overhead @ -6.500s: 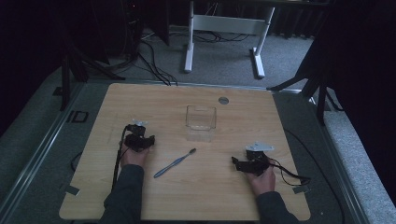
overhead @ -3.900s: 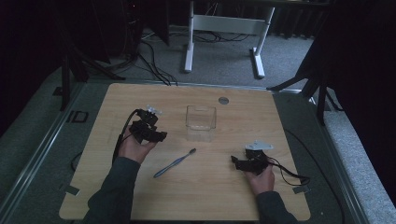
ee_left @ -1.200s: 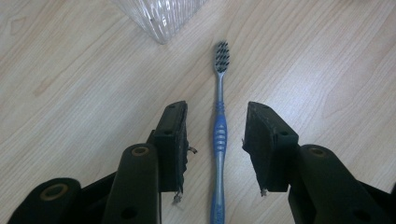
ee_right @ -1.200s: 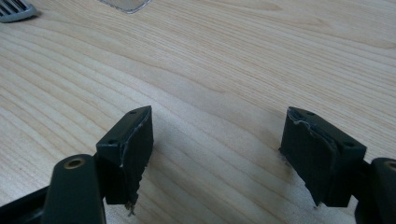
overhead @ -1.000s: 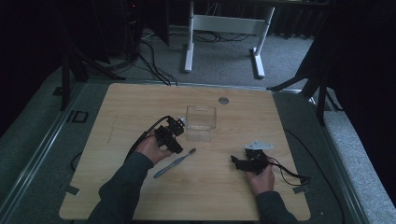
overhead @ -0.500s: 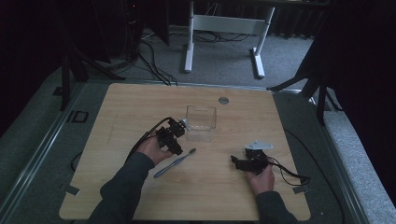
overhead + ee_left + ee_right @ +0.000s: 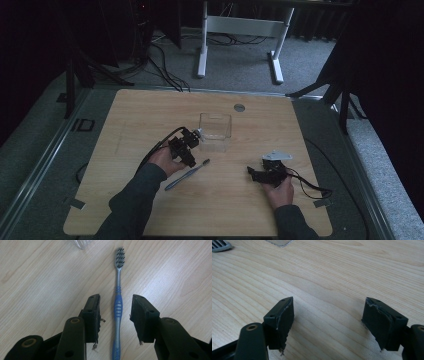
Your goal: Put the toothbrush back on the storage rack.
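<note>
high view: the left gripper [image 7: 187, 150] hangs over the blue and grey plastic toothbrush [image 7: 186, 174], which lies flat on the pale wooden table [image 7: 125, 120] just in front of a clear plastic box [image 7: 215, 126]. the right gripper [image 7: 267, 172] rests well apart.

left gripper view: jaws spread, astride the toothbrush handle without touching it; i judge the grasp not yet made, nothing blocking it.

right gripper view: jaws wide apart, holding nothing, over bare wood.
</note>
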A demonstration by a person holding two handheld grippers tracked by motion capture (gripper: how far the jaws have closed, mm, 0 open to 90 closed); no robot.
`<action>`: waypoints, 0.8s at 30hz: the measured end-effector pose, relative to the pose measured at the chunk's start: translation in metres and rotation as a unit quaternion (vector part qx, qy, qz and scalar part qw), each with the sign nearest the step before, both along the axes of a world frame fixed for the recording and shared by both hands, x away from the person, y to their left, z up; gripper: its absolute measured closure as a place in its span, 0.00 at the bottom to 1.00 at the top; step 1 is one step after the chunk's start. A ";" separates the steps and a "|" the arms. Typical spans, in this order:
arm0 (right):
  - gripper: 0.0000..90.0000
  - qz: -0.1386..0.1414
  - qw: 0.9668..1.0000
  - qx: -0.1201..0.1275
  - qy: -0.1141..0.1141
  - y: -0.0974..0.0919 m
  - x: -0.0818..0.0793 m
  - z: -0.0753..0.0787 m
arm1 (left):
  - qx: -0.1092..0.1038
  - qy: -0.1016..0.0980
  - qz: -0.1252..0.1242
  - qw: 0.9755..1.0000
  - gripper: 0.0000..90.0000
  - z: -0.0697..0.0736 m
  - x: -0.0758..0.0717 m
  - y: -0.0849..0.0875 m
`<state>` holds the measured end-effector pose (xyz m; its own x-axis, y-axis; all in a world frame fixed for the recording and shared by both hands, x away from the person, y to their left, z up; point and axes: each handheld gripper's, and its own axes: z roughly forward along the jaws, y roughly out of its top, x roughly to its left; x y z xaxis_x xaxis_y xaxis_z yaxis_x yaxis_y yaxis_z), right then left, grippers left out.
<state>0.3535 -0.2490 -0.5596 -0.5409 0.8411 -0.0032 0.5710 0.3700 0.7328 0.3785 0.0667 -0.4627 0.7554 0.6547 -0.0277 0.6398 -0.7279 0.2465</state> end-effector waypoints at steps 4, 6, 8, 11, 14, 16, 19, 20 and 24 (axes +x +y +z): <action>0.28 0.000 1.000 0.000 0.000 0.000 0.000 0.000 | 0.002 0.005 0.000 1.000 0.66 -0.002 0.001 0.000; 0.28 0.000 1.000 0.000 0.000 0.000 0.000 0.000 | 0.005 0.009 0.000 1.000 0.66 -0.004 0.002 0.000; 0.28 0.000 1.000 0.000 0.000 0.000 0.000 0.000 | 0.008 0.011 -0.001 1.000 0.66 -0.005 0.002 -0.001; 0.28 0.000 1.000 0.000 0.000 0.000 0.000 0.000 | 0.010 0.015 -0.003 1.000 0.67 -0.006 0.002 -0.002; 0.28 0.000 1.000 0.000 0.000 0.000 0.000 0.000 | 0.014 0.019 -0.006 1.000 0.67 -0.008 0.003 -0.003; 0.28 0.000 1.000 0.000 0.000 0.000 0.000 0.000 | 0.016 0.020 -0.006 1.000 0.68 -0.009 0.003 -0.004; 0.28 0.001 1.000 0.000 0.000 0.000 0.000 0.000 | 0.018 0.023 -0.007 1.000 0.68 -0.011 0.003 -0.005; 0.28 0.001 1.000 0.000 0.000 0.000 0.000 0.000 | 0.020 0.025 -0.008 0.999 0.68 -0.011 0.003 -0.005; 0.28 0.001 1.000 0.000 0.000 0.000 0.000 0.000 | 0.026 0.028 -0.010 0.999 0.68 -0.014 0.004 -0.006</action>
